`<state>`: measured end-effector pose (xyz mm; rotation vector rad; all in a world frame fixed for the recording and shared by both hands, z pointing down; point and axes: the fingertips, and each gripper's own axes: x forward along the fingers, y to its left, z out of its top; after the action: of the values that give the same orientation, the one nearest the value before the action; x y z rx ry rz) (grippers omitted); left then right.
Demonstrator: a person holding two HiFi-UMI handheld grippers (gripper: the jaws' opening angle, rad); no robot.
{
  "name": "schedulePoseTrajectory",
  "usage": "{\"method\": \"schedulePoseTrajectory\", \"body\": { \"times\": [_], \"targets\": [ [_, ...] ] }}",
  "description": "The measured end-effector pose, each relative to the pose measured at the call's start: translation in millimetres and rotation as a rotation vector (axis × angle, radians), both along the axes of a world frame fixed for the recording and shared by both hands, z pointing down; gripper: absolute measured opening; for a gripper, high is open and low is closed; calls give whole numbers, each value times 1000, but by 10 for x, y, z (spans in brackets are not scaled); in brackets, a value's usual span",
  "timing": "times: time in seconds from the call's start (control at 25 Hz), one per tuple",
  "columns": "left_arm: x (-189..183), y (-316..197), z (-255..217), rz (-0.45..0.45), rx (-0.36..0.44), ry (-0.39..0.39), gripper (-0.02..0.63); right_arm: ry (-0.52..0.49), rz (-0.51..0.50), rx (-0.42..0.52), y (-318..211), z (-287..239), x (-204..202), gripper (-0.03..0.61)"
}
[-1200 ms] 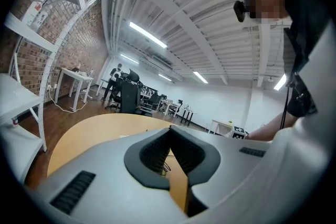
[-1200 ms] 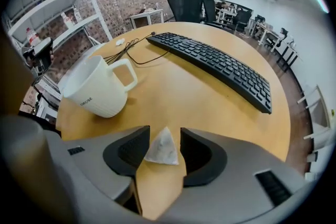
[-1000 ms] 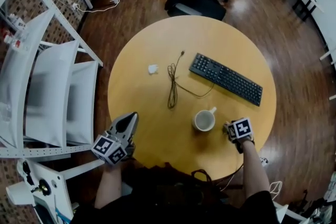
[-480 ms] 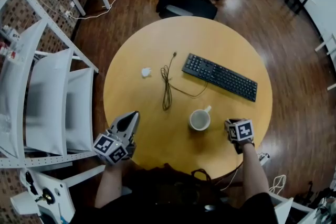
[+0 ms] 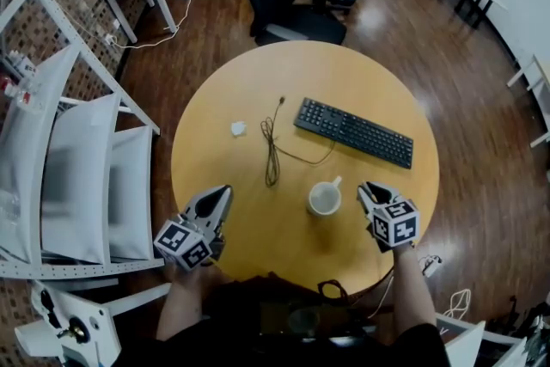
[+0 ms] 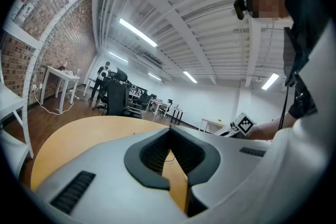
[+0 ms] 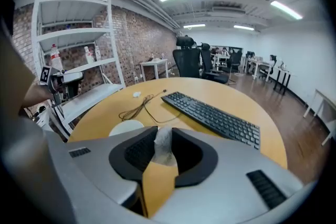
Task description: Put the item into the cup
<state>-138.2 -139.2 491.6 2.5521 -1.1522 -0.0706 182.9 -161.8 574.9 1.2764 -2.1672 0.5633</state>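
Only the right gripper view shows the task's thing: a small crumpled white paper wad [image 7: 163, 145], pinched between the fingers of the right gripper [image 7: 163, 136] over the near right part of the round yellow wooden table [image 7: 236, 94]. In the head view that wad cannot be made out. There the right gripper [image 5: 368, 188] sits just right of the white ceramic mug [image 5: 325, 198], apart from it. The left gripper view alone settles the left gripper [image 6: 170, 131]: its fingers meet at the tips with nothing between them. The head view places it at the table's near left edge. Beyond the mug lie a thin black cable [image 5: 273, 146] and a long black keyboard [image 5: 353, 132], and at the far left a tiny white scrap [image 5: 238, 128]. The black-and-white square markers on the gripper cubes [image 5: 395, 223] are the only print that can be made out. Labels on the bottles [image 7: 55, 55] on the white shelf rack [image 7: 73, 68] are too small to read.
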Motion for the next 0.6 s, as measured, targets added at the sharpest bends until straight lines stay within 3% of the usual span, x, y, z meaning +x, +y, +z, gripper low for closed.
{"method": "schedulePoseTrajectory", "body": {
  "times": [0.36,0.6],
  "targets": [
    [-287,144,-93,-55,34,3,3,-62,-147,259,-35,-520,-792,91],
    [-465,257,-50,-94,27,1,3,-59,-162,305,-8,-359,-928,91]
  ]
}}
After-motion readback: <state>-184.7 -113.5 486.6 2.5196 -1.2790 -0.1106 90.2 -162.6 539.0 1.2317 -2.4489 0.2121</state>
